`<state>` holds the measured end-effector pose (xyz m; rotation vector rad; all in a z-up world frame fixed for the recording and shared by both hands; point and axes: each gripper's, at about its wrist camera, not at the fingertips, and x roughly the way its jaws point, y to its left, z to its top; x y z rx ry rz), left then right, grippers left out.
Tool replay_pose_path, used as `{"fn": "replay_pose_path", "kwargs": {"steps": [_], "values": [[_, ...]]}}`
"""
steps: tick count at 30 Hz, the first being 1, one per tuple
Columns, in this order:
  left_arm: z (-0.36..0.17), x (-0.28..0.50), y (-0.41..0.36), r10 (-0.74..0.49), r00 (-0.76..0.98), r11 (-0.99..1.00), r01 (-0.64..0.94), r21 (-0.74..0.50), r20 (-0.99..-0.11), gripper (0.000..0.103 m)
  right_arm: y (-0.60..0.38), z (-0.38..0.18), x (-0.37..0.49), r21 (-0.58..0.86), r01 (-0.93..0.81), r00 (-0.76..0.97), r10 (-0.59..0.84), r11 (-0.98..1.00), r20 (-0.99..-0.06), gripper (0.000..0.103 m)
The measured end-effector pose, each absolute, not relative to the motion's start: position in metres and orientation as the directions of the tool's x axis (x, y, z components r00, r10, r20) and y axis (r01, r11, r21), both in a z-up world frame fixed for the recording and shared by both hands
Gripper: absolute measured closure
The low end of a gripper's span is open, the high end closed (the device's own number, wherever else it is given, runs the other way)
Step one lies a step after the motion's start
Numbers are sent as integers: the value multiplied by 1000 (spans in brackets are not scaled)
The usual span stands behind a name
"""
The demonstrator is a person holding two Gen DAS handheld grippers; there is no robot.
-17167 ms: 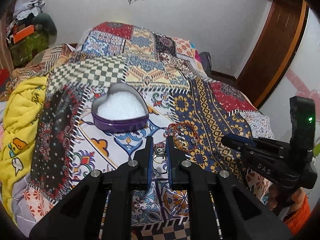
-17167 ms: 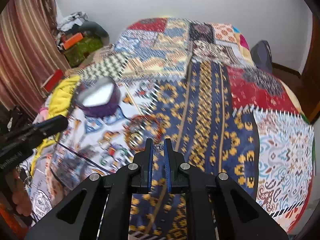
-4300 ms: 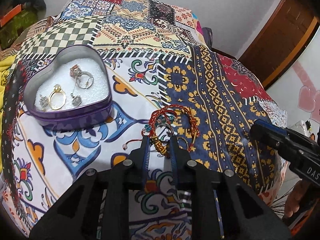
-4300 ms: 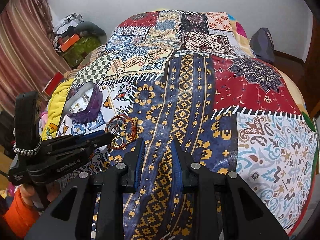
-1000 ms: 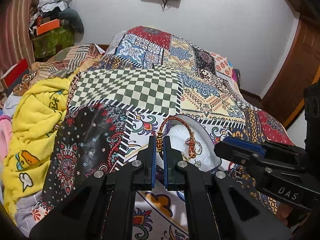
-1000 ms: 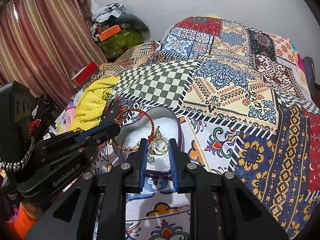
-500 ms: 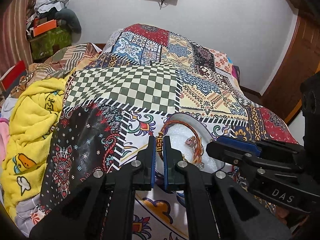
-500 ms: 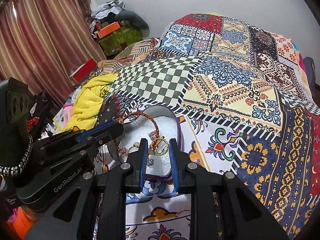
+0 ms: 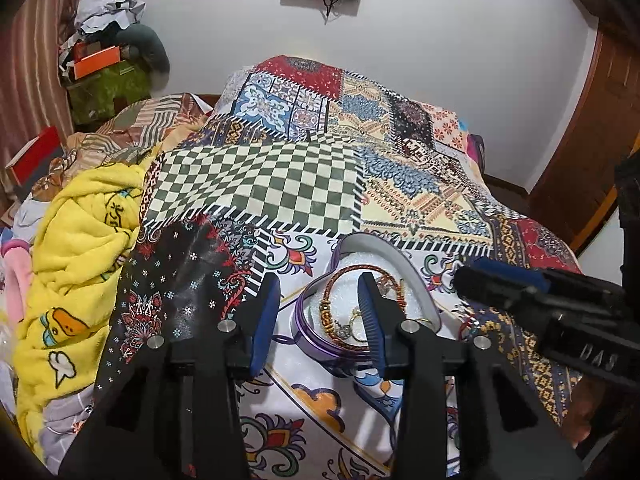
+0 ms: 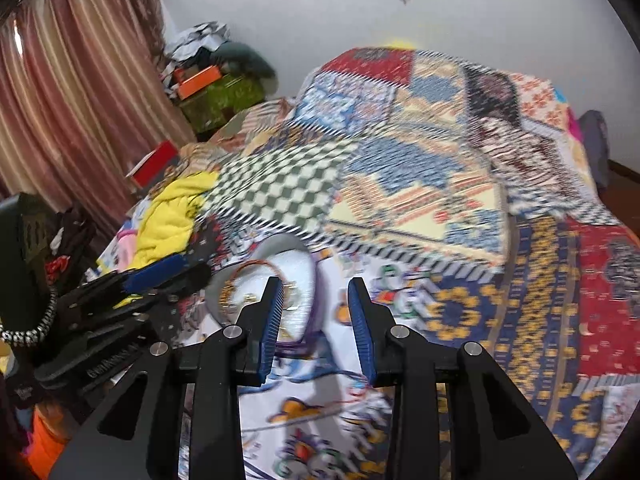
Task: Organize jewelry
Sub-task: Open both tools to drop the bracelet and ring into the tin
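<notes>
Bracelet point(image 9: 362, 276) released: half a second back it was pinched in the left gripper point(image 9: 320, 312) over the box point(image 9: 420, 292); it is now seen lying inside, on the white lining, with a gold ring point(image 9: 357, 326) and some small silver pieces beside it. The left jaws are opening, and nothing is held between them; the box's left wall merely shows through the gap. The right gripper point(image 10: 316, 312) is also opening and empty. Its ring, held a moment ago, appears to have been dropped into the box as well, though the right wrist view is smeared by motion and this cannot be confirmed there.

Judgement: the last loose pieces seem to be stowed, so the sorting is probably near its end. No further jewelry is seen on the quilt point(image 9: 256, 184), but the ground under both grippers is hidden.

Surroundings: the purple heart-shaped box sits on the patchwork quilt, near its edge. A yellow blanket point(image 9: 80, 248) is heaped to the left, well apart. The two grippers are crowded close over the box, so a knock against its rim is the likeliest hazard on withdrawal. No lid is in view.
</notes>
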<state>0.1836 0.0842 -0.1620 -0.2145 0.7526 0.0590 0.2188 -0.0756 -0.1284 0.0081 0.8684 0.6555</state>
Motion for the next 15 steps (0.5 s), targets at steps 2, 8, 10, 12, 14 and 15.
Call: {"fn": "replay_pose_path", "kwargs": {"steps": [2, 8, 10, 12, 14, 15], "values": [[-158, 181, 83, -21, 733, 977, -128, -170, -679, 65, -88, -124, 219, 255, -510, 485, 519, 822, -704, 73], [-148, 176, 67, -45, 739, 982, -92, -166, -672, 65, -127, -118, 217, 226, -448, 525, 459, 865, -717, 73], [-148, 175, 57, -61, 735, 984, -70, -165, -675, 65, -135, -122, 214, 214, -438, 524, 442, 873, -728, 73], [-149, 175, 47, -79, 727, 985, -48, -164, -682, 65, -139, -127, 211, 204, -437, 512, 428, 876, -745, 73], [-152, 175, 35, -95, 716, 987, -23, -160, -692, 65, -140, -133, 209, 202, -440, 492, 423, 875, -761, 73], [-154, 174, 30, -101, 711, 988, -13, -157, -696, 65, -139, -139, 208, 203, -446, 475, 422, 872, -772, 73]]}}
